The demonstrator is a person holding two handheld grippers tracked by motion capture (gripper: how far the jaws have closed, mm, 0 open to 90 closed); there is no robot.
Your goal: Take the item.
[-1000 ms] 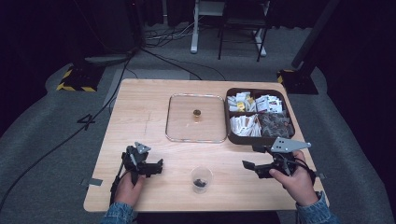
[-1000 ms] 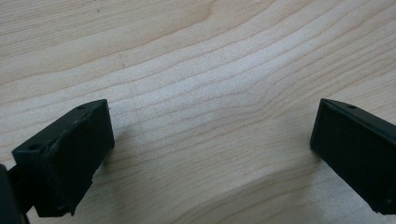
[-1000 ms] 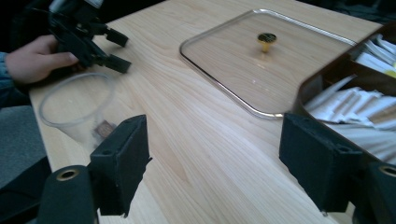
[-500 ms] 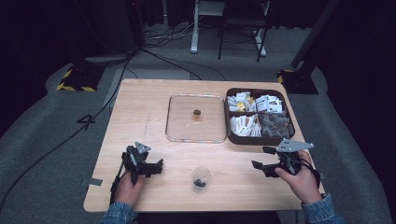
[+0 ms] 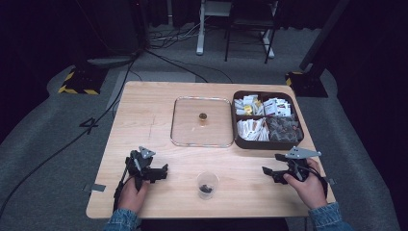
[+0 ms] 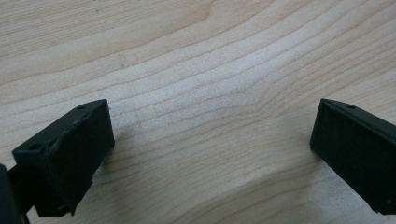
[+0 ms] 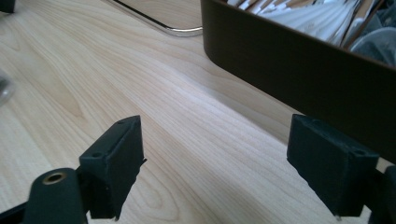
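My left gripper [image 5: 162, 172] rests low at the front left of the wooden table [image 5: 149, 120], jaws open over bare wood [image 6: 210, 93]. My right gripper [image 5: 267, 173] is at the front right and points left, just before the brown box [image 5: 267, 142]. Its jaws have just been opening and stand wide with nothing between them [image 7: 215, 163]. The box's dark wall [image 7: 289, 60] rises close ahead in the right gripper view. A clear plastic cup [image 5: 207, 185] with dark bits in it stands between the two grippers, touched by neither.
A clear square tray [image 5: 202, 139] with a small brown knob [image 5: 203, 117] lies mid-table, left of the box. The box holds several paper sachets [image 5: 262, 107]. The tray's rim [image 7: 159, 23] also shows in the right gripper view. Dark floor and cables surround the table.
My right hand has sunk toward the table and shifted slightly to the right, and its jaws look a little wider. The left hand, cup, tray and box have not moved.
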